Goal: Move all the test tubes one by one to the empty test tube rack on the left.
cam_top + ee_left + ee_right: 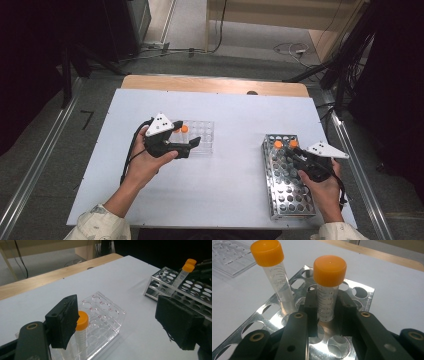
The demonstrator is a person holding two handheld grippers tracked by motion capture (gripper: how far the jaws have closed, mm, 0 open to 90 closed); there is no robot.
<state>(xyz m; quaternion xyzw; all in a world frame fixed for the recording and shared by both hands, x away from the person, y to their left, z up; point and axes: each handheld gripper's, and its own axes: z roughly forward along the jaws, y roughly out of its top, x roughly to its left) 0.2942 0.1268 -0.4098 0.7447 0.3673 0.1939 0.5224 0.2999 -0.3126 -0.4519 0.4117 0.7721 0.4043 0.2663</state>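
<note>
Where jaws pinch, tube wall hidden

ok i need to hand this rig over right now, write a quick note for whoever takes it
Right gripper: shut on an orange-capped tube standing in the metal rack; not lifted yet.
Left gripper: open, holding nothing, hovering over the clear plastic rack.
Tubes: a second orange-capped tube stands in the metal rack beside the gripped one. The clear rack holds at least one capped tube by the left jaw.
Done: apparently some tubes moved across to the clear rack.
Left, probably: lift out the gripped tube, seat it in the clear rack, then do the same with the last one.
</note>
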